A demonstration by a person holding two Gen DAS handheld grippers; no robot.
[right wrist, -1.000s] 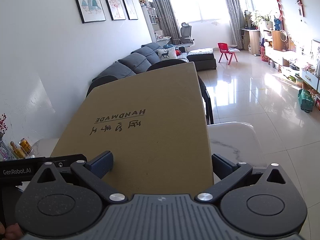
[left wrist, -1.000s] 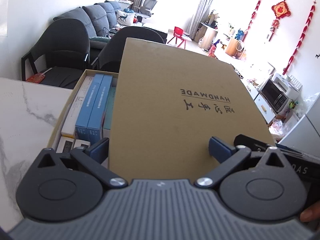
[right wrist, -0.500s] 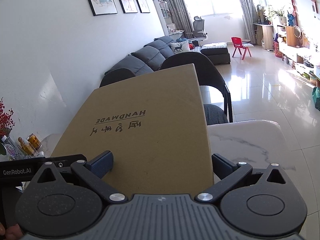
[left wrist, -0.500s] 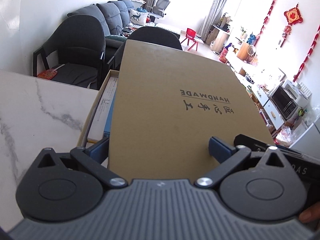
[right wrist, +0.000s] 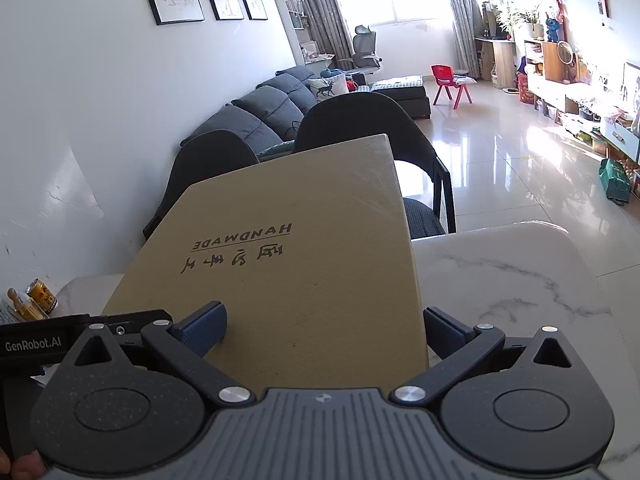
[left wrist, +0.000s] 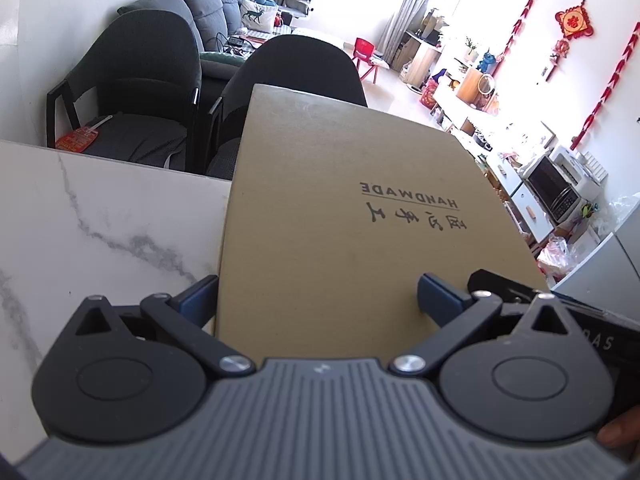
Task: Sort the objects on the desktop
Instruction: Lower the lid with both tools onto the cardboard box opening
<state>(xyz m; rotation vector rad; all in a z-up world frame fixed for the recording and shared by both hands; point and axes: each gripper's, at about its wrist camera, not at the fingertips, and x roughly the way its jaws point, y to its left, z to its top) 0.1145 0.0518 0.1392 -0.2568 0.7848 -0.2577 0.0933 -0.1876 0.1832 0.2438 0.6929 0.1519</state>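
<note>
Over the marble table (left wrist: 100,216) | both my grippers carry the lid (left wrist: 352,216): left gripper (left wrist: 318,298) and right gripper (right wrist: 324,330) each pinch its near edge | keep it level, grips even, lower slowly | change: box of books, seen a second ago, is now hidden beneath lid.

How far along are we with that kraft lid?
Done: cannot tell, since no box or its contents show. In hand: the kraft lid, flanked at its near end by the left gripper and right gripper, over the marble table. Left: seating and releasing it.
</note>
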